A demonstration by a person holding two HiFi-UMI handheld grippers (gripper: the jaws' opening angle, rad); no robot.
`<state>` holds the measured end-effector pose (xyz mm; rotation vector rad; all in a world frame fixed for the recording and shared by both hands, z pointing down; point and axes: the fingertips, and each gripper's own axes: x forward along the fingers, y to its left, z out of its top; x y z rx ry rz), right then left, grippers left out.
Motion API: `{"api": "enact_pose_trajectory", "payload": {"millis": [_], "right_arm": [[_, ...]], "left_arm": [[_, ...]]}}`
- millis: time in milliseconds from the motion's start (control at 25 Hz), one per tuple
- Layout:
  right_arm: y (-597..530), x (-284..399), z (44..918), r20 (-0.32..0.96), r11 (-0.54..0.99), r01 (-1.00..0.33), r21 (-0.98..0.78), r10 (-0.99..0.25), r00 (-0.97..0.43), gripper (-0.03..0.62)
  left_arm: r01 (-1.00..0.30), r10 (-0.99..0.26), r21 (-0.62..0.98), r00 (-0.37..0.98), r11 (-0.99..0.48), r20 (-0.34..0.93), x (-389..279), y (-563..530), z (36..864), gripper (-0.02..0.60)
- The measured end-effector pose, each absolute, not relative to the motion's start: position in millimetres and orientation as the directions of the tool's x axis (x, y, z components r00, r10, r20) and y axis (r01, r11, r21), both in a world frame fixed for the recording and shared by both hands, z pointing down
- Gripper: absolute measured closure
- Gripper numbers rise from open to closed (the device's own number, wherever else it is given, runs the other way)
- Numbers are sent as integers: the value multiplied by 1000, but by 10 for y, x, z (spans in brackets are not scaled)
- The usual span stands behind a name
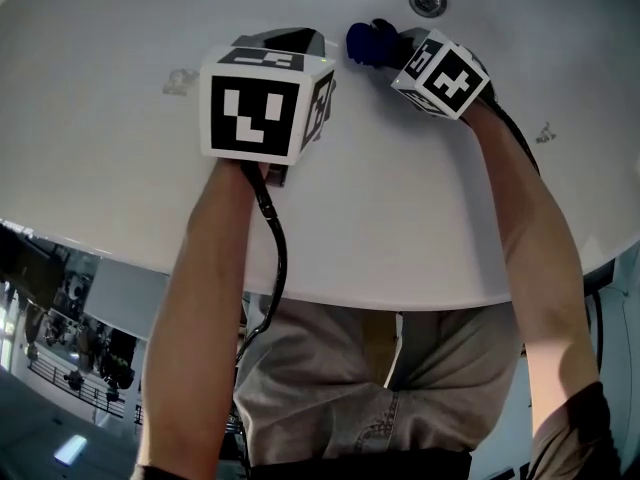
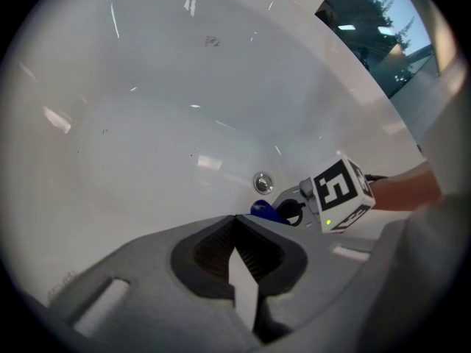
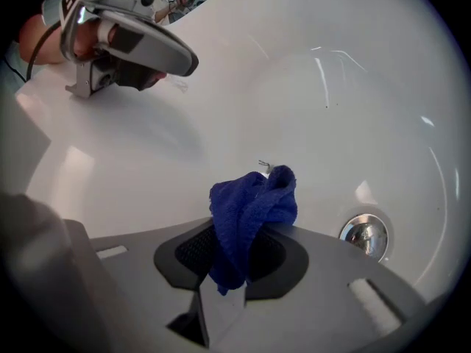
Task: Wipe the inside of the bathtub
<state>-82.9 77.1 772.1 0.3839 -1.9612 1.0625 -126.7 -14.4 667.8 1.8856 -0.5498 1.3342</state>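
Head view, bathtub: white, glossy and hard, filling the frame. It is probably slick, so a wipe needs steady pressure. A grey smudge shows on its wall.
Left gripper: fingers together with nothing between them. They sit low over the tub wall; I cannot tell if they touch it.
Right gripper: fingers clamped on the blue cloth, deep in the basin.
Blue cloth: soft, light and floppy. One fold is pinched between the fingers, and the loose wad bunches ahead of their tips. It is best gripped deep, so rubbing does not drag it out.
Drain: chrome, just right of the right fingers and just beyond the left fingertips.
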Motion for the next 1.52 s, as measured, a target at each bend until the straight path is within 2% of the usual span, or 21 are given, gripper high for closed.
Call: {"api": "enact_pose_trajectory", "payload": {"millis": [680,1120,1520], "right_arm": [[994,-910,8021,781,512,-616,-598,202,-591,499],[1296,-1178,7646,683,473,-517,-714,308,-662,499],[1261,-1270,7149,647,486,-470,-736,303,-700,500]], "left_arm": [[-712,94,330,351,-620,932,-1321,-138,6693,577],[-712,76,322,355,-624,932,-1360,-69,6504,578],[-708,72,330,369,-624,927,-1296,-81,6300,578]]}}
